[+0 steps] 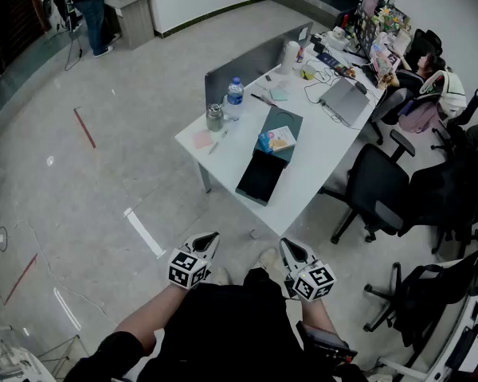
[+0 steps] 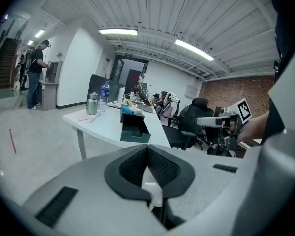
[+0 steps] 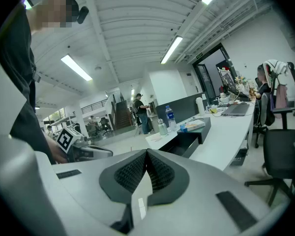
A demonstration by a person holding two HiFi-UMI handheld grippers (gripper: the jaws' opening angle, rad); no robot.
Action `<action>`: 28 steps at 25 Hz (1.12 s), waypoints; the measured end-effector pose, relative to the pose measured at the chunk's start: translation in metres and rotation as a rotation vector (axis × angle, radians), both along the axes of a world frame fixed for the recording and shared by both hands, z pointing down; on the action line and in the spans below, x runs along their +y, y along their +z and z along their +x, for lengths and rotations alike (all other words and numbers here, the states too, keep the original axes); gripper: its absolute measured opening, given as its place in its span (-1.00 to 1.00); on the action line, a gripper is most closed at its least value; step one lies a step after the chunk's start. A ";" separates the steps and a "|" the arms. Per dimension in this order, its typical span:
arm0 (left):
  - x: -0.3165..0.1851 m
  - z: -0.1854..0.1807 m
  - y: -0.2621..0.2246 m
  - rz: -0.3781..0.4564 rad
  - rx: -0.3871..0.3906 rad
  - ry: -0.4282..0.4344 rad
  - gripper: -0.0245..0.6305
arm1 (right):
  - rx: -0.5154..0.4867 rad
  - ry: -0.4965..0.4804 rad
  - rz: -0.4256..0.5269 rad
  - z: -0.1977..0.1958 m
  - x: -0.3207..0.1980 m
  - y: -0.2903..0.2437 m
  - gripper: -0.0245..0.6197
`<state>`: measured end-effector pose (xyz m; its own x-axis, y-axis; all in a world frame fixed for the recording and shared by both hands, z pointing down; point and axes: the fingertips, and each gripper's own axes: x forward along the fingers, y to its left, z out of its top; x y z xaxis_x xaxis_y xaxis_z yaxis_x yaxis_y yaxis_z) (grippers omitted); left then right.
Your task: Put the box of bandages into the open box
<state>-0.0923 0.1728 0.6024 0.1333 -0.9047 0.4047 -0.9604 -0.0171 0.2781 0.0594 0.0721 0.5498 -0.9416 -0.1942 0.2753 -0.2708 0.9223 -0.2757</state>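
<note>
Office floor (image 1: 103, 173), pale grey and marked with red tape, makes up most of the head view. White tabletop (image 1: 223, 153) stands well ahead of the person, with office chairs (image 1: 378, 185) along its right side.

- Open box (image 1: 260, 178): dark, shallow, near the tabletop's near edge, nothing seen inside it.
- Box of bandages (image 1: 281, 138): light-coloured, lying flat on a dark teal piece (image 1: 283, 120) just beyond the open box, possibly its lid. A small blue item touches its left side; too small to identify.
- Water bottle (image 1: 234, 97) and metal jar (image 1: 215, 118) stand at the tabletop's left end, clear of the route.
- Left gripper (image 1: 207, 243): held low in front of the body, its fingers (image 2: 130, 168) pressed together with nothing between them.
- Right gripper (image 1: 291, 251): same height, fingers (image 3: 130, 173) also pressed together and empty.

Judgement: the task has not begun. Both tools are well short of the tabletop, so this is the approach step. The next move calls for stepping up to the near edge, spreading one gripper's fingers and reaching past the open box to the bandage box. The right gripper looks better lined up with it. The box lies flat, so the fingers will probably need to come down over its narrower sides before the lift and the short carry back toward the open box
</note>
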 end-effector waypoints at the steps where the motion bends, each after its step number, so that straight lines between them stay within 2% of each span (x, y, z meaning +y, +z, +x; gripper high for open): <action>1: 0.006 -0.001 0.000 0.001 0.000 0.001 -0.90 | 0.002 -0.003 -0.001 -0.001 0.007 0.001 -0.85; 5: 0.025 -0.005 -0.003 0.004 -0.002 0.008 -0.90 | 0.009 -0.002 -0.005 -0.004 0.031 0.002 -0.85; 12: 0.033 -0.010 -0.004 0.025 0.008 0.008 -0.90 | 0.008 0.008 0.013 -0.007 0.041 -0.003 -0.85; 22: 0.034 -0.014 -0.005 0.031 0.013 0.018 -0.90 | 0.010 0.046 0.016 -0.007 0.037 -0.005 -0.85; 28: 0.024 -0.028 -0.003 0.026 0.015 0.012 -0.90 | 0.021 0.058 0.004 -0.019 0.024 0.001 -0.85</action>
<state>-0.1204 0.1965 0.5994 0.1501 -0.9132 0.3788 -0.9558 -0.0362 0.2917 0.0401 0.0961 0.5506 -0.9230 -0.2490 0.2936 -0.3290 0.9061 -0.2659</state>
